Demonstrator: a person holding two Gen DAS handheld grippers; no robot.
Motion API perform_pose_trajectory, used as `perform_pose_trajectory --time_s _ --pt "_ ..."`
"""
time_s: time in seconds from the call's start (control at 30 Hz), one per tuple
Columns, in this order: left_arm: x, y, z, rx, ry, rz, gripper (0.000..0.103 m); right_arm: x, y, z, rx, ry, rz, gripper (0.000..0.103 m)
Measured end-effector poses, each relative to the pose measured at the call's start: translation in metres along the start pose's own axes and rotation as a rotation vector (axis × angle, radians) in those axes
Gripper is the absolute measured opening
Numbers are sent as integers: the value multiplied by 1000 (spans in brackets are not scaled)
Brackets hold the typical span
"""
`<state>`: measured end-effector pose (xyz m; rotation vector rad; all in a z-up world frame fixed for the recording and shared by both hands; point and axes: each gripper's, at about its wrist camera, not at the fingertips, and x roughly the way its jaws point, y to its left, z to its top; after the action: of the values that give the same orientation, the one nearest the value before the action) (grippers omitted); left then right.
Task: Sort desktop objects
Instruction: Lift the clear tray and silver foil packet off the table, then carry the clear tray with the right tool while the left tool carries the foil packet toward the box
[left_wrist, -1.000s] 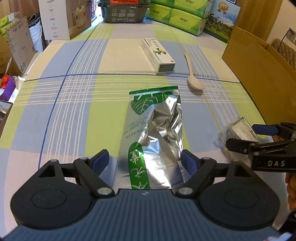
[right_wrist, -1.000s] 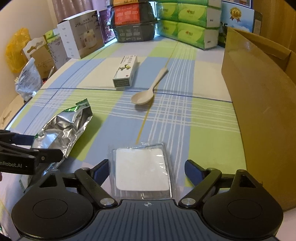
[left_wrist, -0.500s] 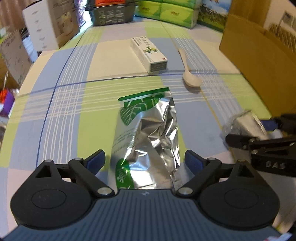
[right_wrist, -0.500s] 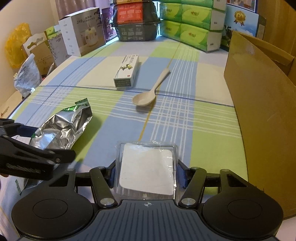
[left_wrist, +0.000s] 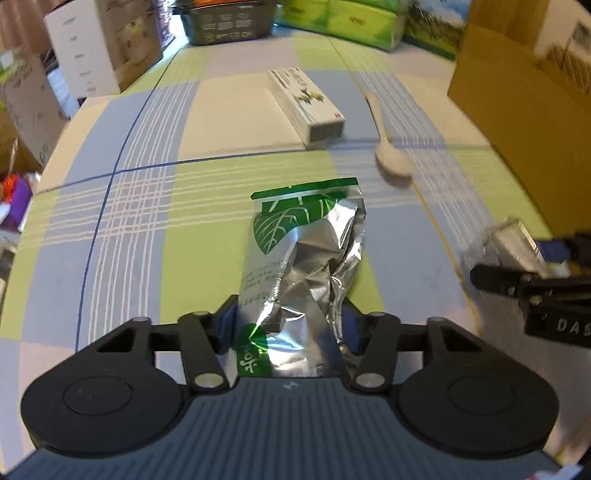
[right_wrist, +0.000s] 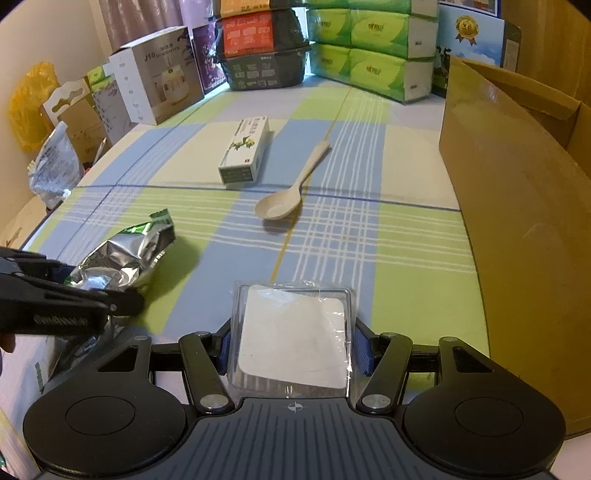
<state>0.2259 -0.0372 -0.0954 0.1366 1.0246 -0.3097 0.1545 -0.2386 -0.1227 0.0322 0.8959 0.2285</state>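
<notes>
The silver foil pouch is gripped at its near end by the left gripper, both pads pressed against its crumpled sides, its far end reaching out over the checked tablecloth. The clear plastic packet with the white square inside is clamped between the closed-in fingers of the right gripper. Farther out, the pale spoon and the white carton are seen lying just apart on the cloth. The cardboard box is seen standing at the right.
</notes>
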Motion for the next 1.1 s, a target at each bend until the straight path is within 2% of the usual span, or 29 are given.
perform_pose_trajectory --time_s 0.07,0.17,0.53,0.7,1.1 --pt "-3 5 -1 -33 -6 -20 46 -2 0 1 5 -11 3 57" --pt "-7 3 -3 -20 -8 -20 45 -4 3 3 3 -20 9 57" --pt "-19 -13 -7 -31 -23 -95 45 -13 3 2 -5 -50 -19 57" --pt "-24 -17 -13 -48 -28 -97 45 -23 1 -4 2 -59 -35 57" --pt "-86 -44 -41 -154 -121 -110 45 -97 -2 -49 103 -142 -71 57"
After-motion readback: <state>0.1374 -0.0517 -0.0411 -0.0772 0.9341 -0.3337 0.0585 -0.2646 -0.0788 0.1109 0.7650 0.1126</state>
